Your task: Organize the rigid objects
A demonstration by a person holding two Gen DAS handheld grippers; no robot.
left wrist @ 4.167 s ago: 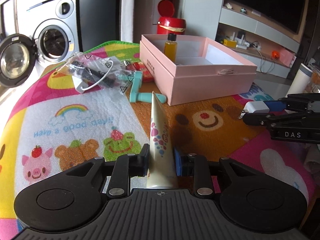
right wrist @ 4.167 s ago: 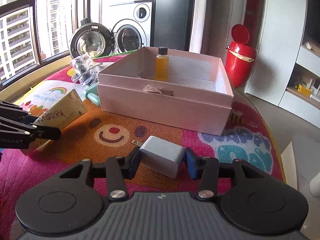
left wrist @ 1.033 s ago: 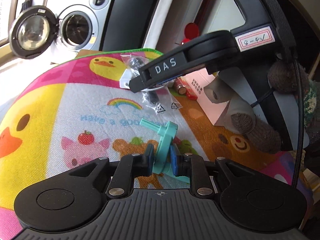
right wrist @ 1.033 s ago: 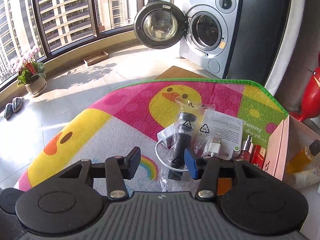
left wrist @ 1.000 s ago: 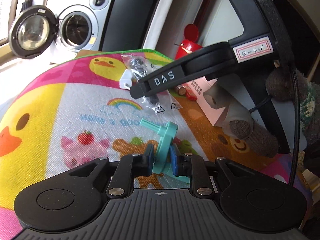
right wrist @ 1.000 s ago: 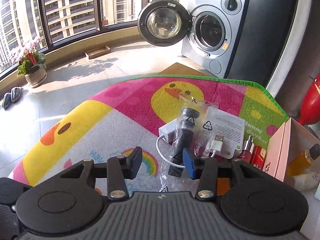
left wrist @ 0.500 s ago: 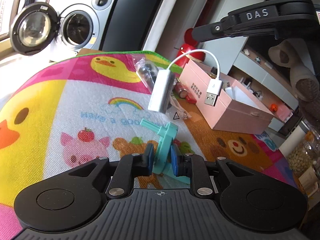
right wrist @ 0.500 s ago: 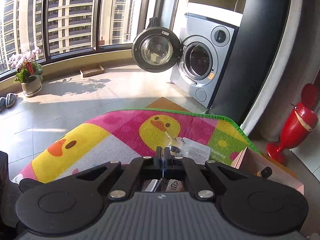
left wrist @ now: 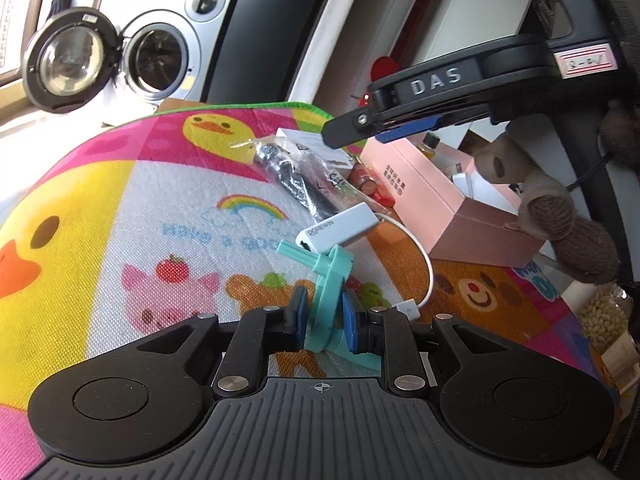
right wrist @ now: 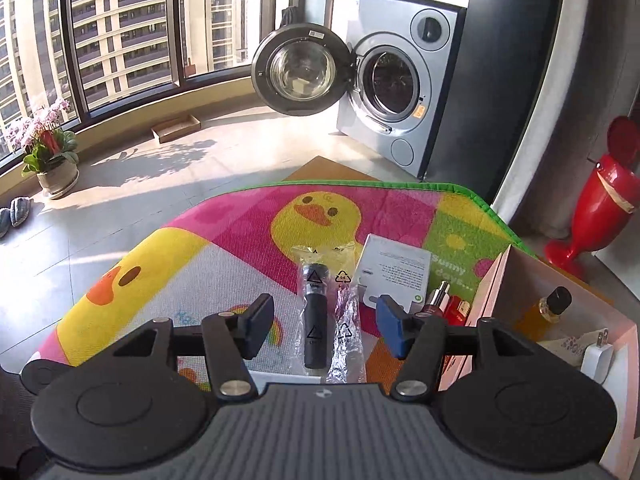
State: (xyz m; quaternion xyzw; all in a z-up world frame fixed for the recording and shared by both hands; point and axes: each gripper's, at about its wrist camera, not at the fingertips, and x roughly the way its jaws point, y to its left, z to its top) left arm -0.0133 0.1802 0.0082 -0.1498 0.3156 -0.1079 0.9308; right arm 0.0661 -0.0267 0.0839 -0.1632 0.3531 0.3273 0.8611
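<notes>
Cartoon mat (left wrist: 100, 208): our left gripper (left wrist: 323, 314) pinches teal tool (left wrist: 330, 280) for boxing; right gripper (right wrist: 322, 326) spread over bagged cylinder (right wrist: 315, 316).

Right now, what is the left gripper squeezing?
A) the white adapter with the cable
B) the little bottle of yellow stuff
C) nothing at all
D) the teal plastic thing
D: in the left wrist view the left gripper has its blue pads closed on the teal plastic piece, while the white adapter lies loose on the mat just beyond it.
</notes>
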